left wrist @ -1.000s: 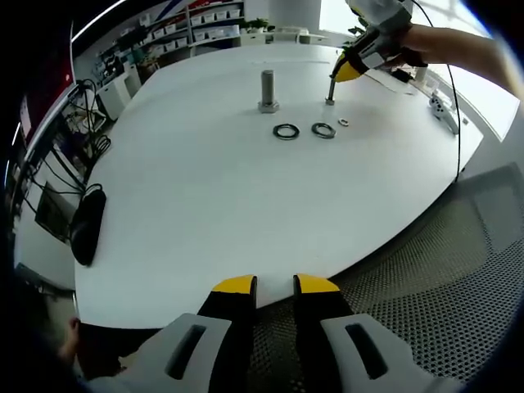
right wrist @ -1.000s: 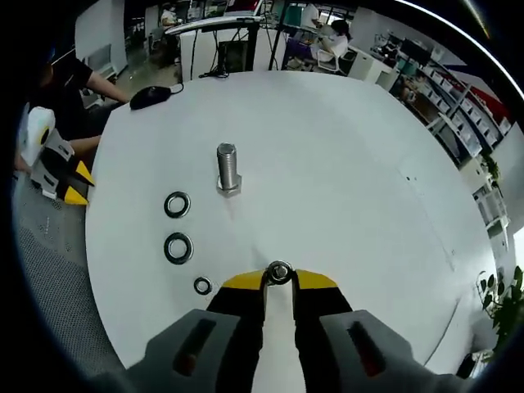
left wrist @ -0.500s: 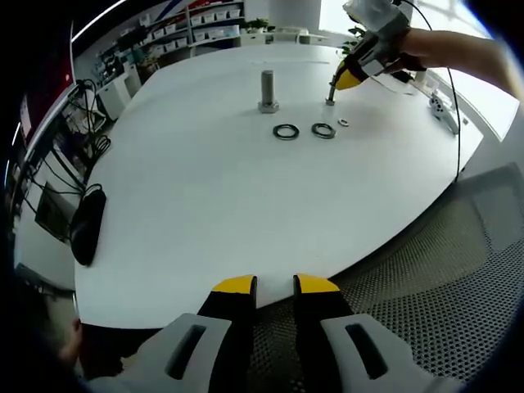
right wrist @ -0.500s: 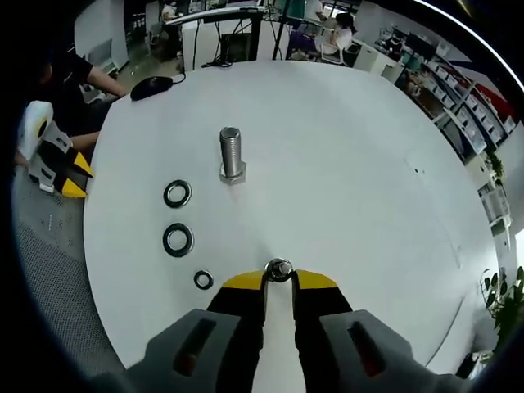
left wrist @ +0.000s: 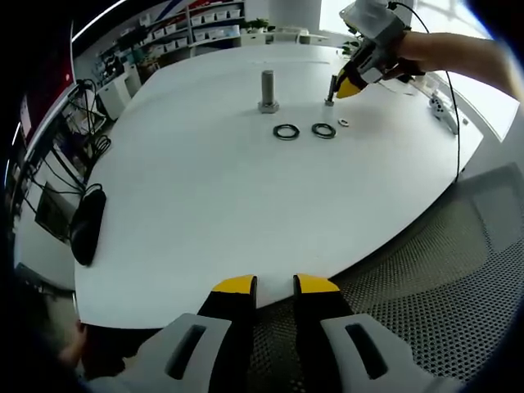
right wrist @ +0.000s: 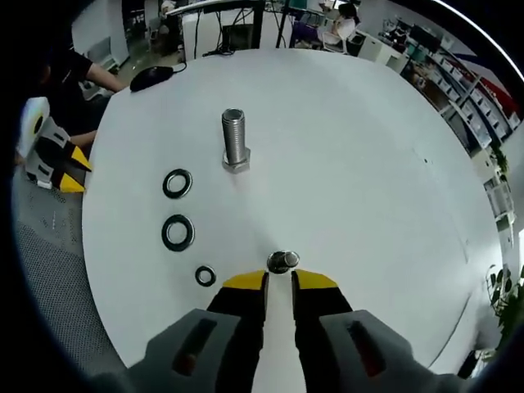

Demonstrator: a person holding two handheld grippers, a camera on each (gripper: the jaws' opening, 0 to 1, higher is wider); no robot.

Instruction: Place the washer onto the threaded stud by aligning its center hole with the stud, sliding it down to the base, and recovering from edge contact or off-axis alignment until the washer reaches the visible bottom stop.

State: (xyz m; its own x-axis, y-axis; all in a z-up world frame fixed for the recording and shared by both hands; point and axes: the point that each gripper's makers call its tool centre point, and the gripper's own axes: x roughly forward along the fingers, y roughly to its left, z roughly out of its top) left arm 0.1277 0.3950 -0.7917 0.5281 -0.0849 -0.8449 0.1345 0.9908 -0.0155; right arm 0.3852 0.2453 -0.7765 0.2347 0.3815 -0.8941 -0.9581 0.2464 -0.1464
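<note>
Right gripper view looks down on a round white table (right wrist: 344,147), where the right gripper (right wrist: 278,282) hangs just short of a small threaded stud (right wrist: 282,262); its yellow-tipped jaws stand a narrow gap apart and hold nothing. A washer seems to sit on the small stud, though how far down it has gone cannot be told. Beyond the small stud stands a large hex-headed bolt (right wrist: 235,141), upright on its head. Beside the bolt lie 3 loose rings in a row: a large washer (right wrist: 177,182), a second large washer (right wrist: 178,232) and a small washer (right wrist: 205,275) nearest the small stud. Left gripper view has the left gripper (left wrist: 274,286) at the table's near edge, well apart from the bolt (left wrist: 268,91), jaws narrowly parted and empty. A computer mouse (left wrist: 86,225) rests near the table's rim.
</note>
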